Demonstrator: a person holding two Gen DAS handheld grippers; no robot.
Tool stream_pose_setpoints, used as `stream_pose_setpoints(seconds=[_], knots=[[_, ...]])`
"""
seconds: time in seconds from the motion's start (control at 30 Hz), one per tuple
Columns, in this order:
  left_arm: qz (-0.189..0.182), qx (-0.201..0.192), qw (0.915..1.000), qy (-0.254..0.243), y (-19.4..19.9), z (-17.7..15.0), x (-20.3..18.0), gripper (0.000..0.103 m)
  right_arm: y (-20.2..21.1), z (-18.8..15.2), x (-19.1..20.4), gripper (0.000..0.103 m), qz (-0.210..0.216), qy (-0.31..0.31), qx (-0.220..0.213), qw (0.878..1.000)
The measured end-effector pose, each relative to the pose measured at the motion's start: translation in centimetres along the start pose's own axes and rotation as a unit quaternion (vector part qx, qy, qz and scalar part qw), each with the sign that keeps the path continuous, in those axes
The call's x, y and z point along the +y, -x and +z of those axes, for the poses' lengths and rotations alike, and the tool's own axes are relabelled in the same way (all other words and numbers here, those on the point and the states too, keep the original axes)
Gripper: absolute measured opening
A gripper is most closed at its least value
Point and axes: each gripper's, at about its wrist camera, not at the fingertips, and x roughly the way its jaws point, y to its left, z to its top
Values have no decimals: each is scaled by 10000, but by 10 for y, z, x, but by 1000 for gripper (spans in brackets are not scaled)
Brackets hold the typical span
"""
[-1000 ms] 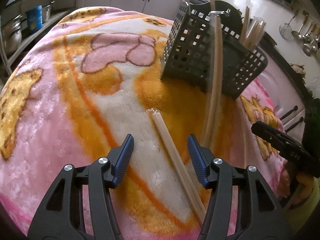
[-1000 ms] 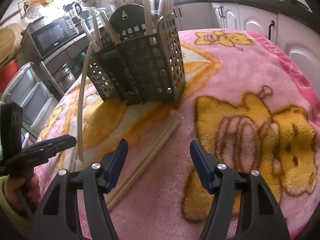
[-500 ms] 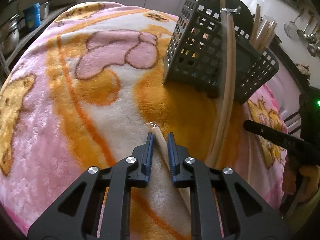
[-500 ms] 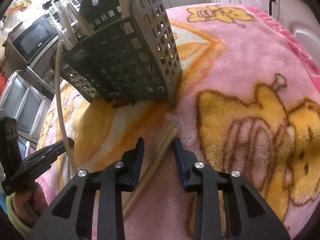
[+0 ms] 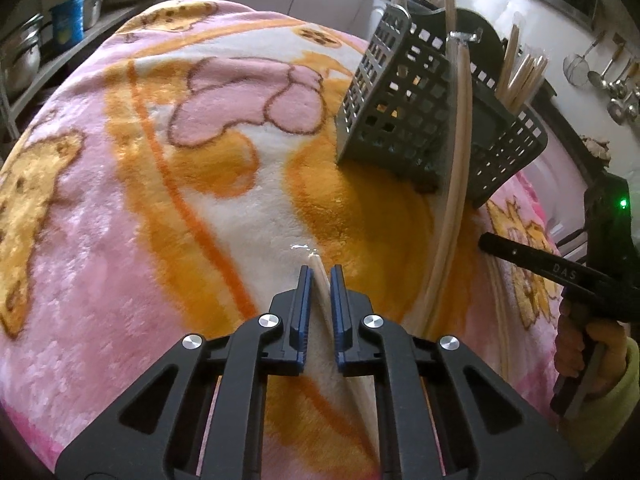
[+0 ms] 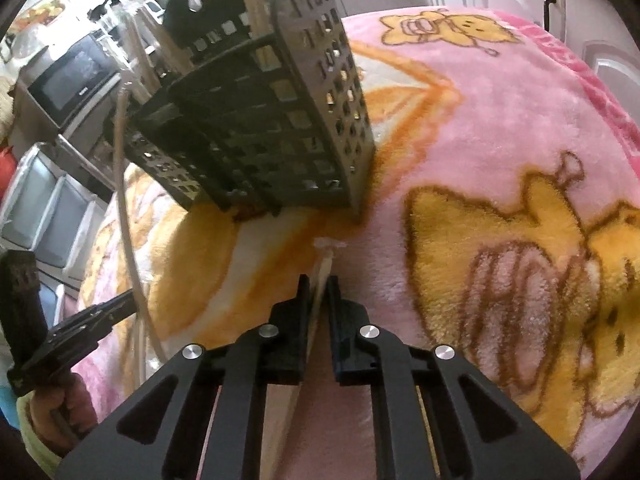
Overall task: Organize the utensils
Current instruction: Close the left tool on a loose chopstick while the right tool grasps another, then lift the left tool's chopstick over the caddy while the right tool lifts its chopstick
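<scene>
Left gripper is clamped on a wrapped chopstick pair that lies on the pink-orange cartoon blanket, pads nearly together with the tip poking out just ahead, short of the dark perforated utensil caddy. Right gripper is closed on a wrapped chopstick pair too, its plastic-wrapped end just short of the caddy base; cannot tell if it is lifted or flat on the blanket. Another long wrapped pair leans against the caddy's front wall, lower end on the blanket. More chopsticks stand upright in the caddy's compartments. Behind the caddy: microwave and hanging ladles.
</scene>
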Motion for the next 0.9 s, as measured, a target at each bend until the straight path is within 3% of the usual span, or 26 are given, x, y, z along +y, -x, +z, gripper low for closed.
stream_pose_setpoints(seconds=[0.2, 0.9], knots=[[-37, -233, 9997, -4, 15, -5, 5, 1, 13, -7, 16, 7, 355, 280, -257, 9986], [-204, -921, 9952, -275, 75, 5, -8, 0, 57, -10, 57, 6, 365, 1135, -992, 9879]])
